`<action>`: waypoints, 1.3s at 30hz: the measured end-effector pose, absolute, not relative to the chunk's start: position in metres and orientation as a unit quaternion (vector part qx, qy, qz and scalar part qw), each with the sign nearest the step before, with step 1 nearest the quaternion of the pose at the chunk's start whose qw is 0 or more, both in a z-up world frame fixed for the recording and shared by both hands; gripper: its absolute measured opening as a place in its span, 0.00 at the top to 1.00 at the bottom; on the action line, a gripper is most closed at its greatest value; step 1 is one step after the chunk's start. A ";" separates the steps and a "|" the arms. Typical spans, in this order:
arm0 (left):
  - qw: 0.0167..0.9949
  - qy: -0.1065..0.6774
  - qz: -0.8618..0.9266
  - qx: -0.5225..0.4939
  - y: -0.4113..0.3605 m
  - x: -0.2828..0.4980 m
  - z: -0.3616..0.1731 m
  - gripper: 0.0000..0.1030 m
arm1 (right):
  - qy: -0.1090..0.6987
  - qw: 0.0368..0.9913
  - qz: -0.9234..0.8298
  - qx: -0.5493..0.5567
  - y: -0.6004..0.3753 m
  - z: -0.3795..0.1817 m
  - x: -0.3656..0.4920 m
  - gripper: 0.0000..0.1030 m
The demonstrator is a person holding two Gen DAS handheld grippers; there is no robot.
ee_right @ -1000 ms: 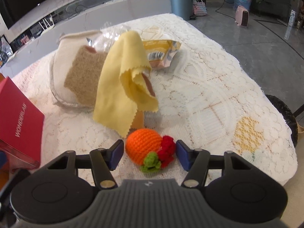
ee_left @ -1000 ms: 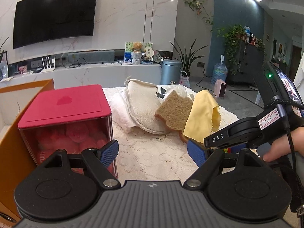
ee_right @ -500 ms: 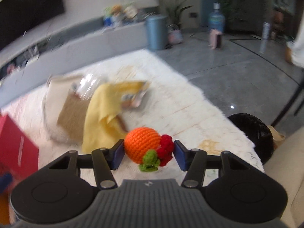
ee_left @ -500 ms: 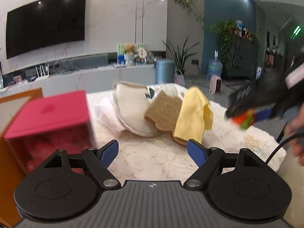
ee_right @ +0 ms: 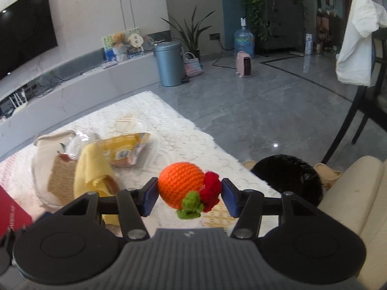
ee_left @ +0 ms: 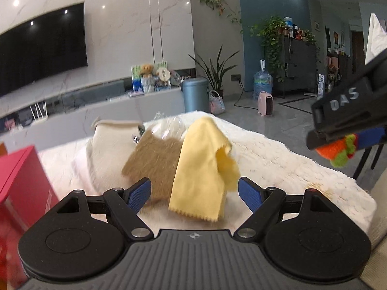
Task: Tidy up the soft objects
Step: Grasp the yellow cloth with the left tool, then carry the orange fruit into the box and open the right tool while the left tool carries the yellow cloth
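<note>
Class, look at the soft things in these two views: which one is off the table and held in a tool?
The orange crocheted ball, clamped in the right tool. The yellow cloth, brown plush piece and cream pouch all lie on the table.

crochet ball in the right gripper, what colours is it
The crochet ball is orange with red and green knitted bits, clearest in the right wrist view.

"DAS" on right gripper (ee_left: 343,142); red box (ee_right: 12,213) lettering perhaps "WONDERLAB"

Crocheted ball (ee_right: 181,183) orange — cloth (ee_left: 200,169) yellow — box (ee_left: 21,176) red.
</note>
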State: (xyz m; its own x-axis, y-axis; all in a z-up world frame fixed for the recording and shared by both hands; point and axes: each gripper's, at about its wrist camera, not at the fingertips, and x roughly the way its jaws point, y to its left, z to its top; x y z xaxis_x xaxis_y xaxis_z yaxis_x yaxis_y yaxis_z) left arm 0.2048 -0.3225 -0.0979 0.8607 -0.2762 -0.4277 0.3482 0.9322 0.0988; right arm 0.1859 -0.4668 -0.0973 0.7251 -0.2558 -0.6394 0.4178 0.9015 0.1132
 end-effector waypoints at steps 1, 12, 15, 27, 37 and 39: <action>0.962 0.203 -0.158 0.093 -0.326 0.208 -0.099 0.07 | 0.321 0.920 -0.180 0.132 -0.469 -0.097 0.185 0.46; 0.953 0.215 -0.184 0.108 -0.328 0.226 -0.108 0.51 | 0.325 0.917 -0.180 0.144 -0.473 -0.103 0.187 0.45; 0.956 0.201 -0.177 0.122 -0.329 0.223 -0.111 0.78 | 0.325 0.919 -0.173 0.142 -0.470 -0.102 0.188 0.45; 0.954 0.177 -0.192 0.150 -0.324 0.197 -0.104 0.96 | 0.335 0.919 -0.147 0.142 -0.464 -0.107 0.189 0.46; 0.950 0.142 -0.224 0.166 -0.312 0.172 -0.062 0.98 | 0.313 0.926 -0.113 0.177 -0.468 -0.103 0.186 0.46; 0.950 0.128 -0.228 0.169 -0.305 0.166 -0.049 0.98 | 0.306 0.927 -0.105 0.189 -0.469 -0.101 0.184 0.46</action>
State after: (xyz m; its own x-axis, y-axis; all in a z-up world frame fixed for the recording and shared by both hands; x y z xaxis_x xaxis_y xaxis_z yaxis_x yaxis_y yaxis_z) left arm 0.1664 -0.3050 -0.0491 0.8633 -0.3897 -0.3206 0.4762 0.8393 0.2623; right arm 0.1843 -0.4691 -0.1006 0.7903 -0.0797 -0.6075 0.3114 0.9062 0.2861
